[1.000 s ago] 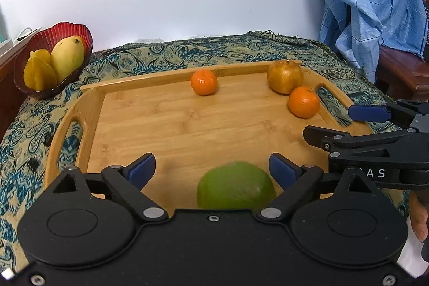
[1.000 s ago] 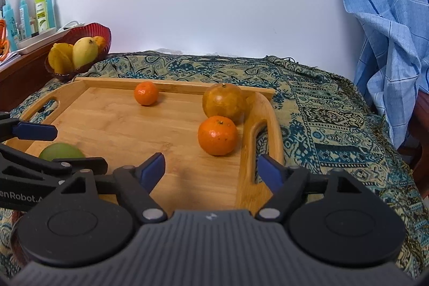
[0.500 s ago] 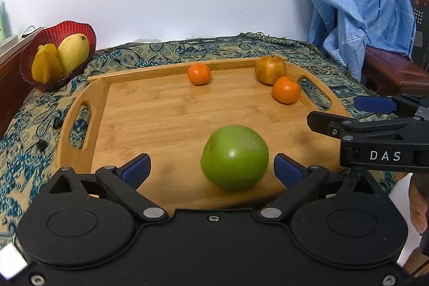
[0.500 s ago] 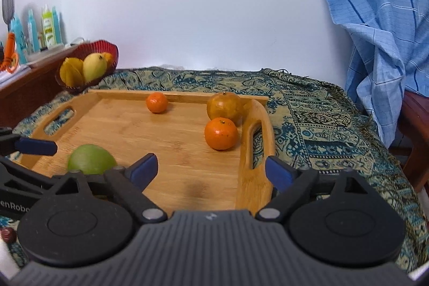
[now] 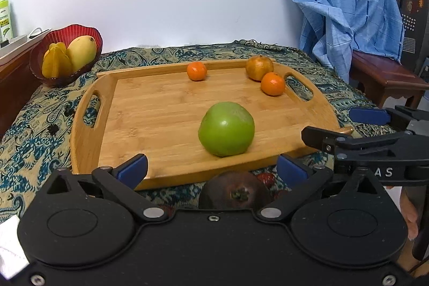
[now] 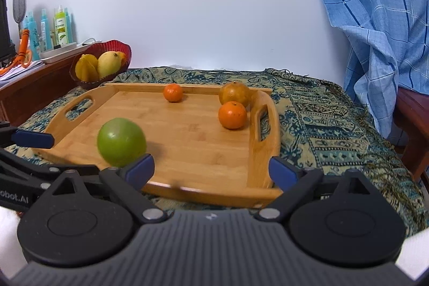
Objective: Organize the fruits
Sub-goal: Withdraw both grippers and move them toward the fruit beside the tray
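Green fruit (image 5: 226,129) resting free on the wooden tray (image 5: 161,109), toward its near edge, apart from the two oranges and the brown fruit at the far right corner. Left gripper (image 5: 211,169) released, empty, low before the tray rim; right gripper (image 6: 211,169) also released, empty. Round, probably rolling easily: could slip toward the rim if nudged by a finger.

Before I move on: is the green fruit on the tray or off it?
On it. The green fruit rests on the tray near its front edge, with both grippers open and clear.
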### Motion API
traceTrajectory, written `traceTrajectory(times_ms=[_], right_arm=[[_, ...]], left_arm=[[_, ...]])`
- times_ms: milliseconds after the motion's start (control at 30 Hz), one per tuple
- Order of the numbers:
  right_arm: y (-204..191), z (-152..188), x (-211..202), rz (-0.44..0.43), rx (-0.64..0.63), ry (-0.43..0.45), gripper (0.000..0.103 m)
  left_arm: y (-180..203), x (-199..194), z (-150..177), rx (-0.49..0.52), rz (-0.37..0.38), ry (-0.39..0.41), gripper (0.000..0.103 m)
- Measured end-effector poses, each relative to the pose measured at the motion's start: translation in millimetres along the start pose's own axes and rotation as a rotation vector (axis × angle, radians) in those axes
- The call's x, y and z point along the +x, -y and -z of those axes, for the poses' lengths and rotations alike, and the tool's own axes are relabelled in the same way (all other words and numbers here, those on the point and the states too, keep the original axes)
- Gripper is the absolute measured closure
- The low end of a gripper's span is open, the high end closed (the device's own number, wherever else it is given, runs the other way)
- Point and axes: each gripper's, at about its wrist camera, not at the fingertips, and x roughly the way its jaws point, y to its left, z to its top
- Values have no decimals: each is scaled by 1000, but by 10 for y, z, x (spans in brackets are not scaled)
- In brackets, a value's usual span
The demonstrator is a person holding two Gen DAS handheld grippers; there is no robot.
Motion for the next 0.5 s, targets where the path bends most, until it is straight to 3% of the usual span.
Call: traceTrajectory(times_ms=[500], right_arm=[[-74, 351, -275, 34, 38, 29, 2]], left_arm=[[49, -146, 290, 52, -6, 3, 0]])
